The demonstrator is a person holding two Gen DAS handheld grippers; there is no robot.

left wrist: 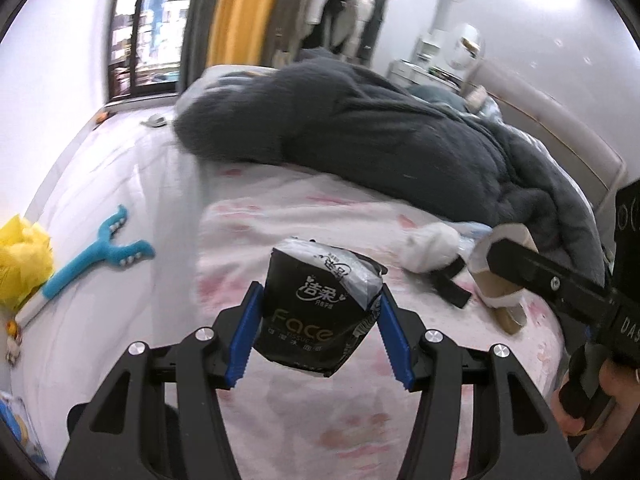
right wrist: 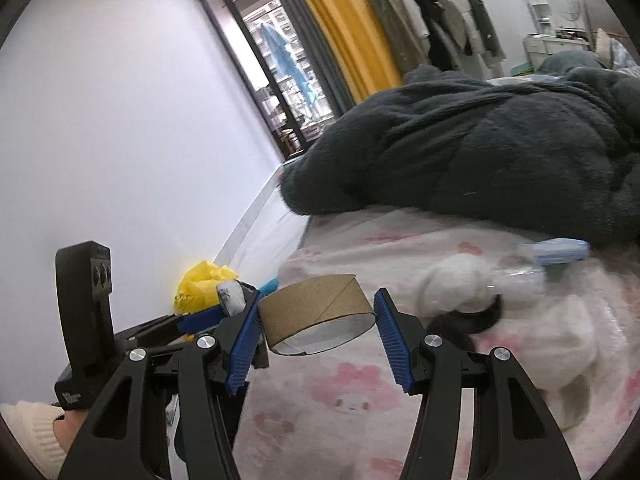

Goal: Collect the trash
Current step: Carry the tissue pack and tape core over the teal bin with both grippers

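My left gripper (left wrist: 320,294) is shut on a black tissue pack (left wrist: 316,312) printed "Face", held up above the pink-flowered bed sheet (left wrist: 332,432). In the right wrist view that pack (right wrist: 234,298) shows at the left beside a blue finger. A brown cardboard tube (right wrist: 320,306) sits crosswise between the blue pads of my right gripper (right wrist: 319,300), which is shut on it above the sheet (right wrist: 352,400). From the left wrist view the tube (left wrist: 506,248) appears at the right edge, half hidden by the right gripper's black finger.
A dark grey blanket (left wrist: 380,132) is heaped across the bed's far half. A white crumpled lump (left wrist: 430,246) and a black strap (left wrist: 450,286) lie on the sheet. A yellow plastic bag (left wrist: 20,264) and a blue forked toy (left wrist: 100,248) lie on the floor at left.
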